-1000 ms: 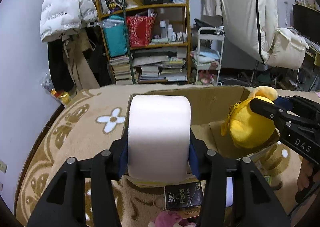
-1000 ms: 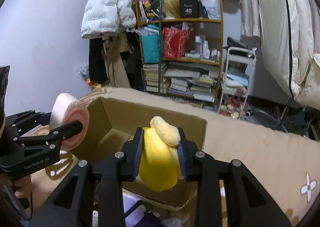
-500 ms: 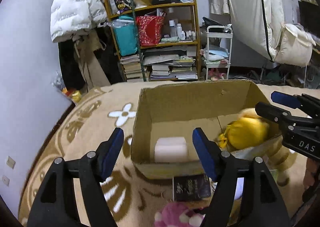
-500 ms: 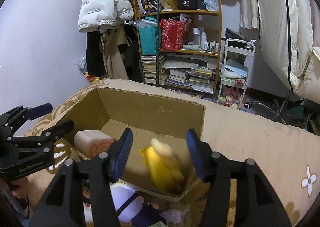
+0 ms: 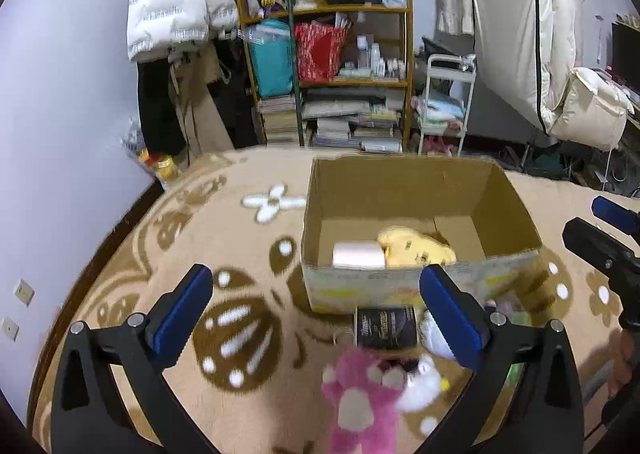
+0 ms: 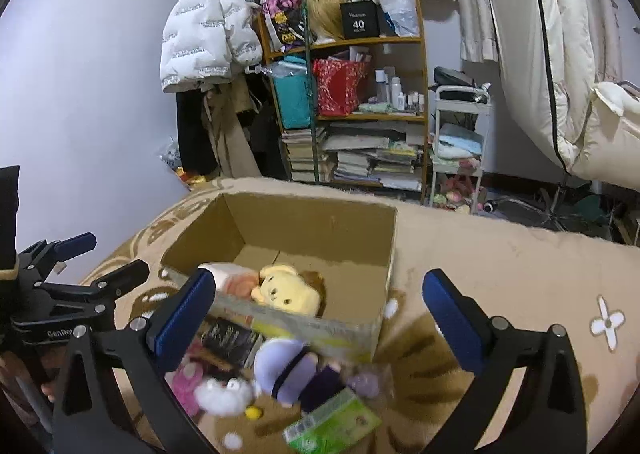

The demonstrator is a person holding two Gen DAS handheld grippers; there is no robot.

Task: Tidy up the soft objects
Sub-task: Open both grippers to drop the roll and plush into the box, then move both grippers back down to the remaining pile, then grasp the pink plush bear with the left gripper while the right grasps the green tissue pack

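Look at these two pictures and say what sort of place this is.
Probably a lived-in bedroom or small flat: a bookshelf crammed with books and bottles, a padded jacket hanging on the wall, and a patterned blanket under a cardboard box.

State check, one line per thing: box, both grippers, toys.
cardboard box: open-topped, upright
toilet paper roll: in box, on its side
yellow plush: in box, beside roll
left gripper: open, empty
right gripper: open, empty
pink plush: outside box, on blanket
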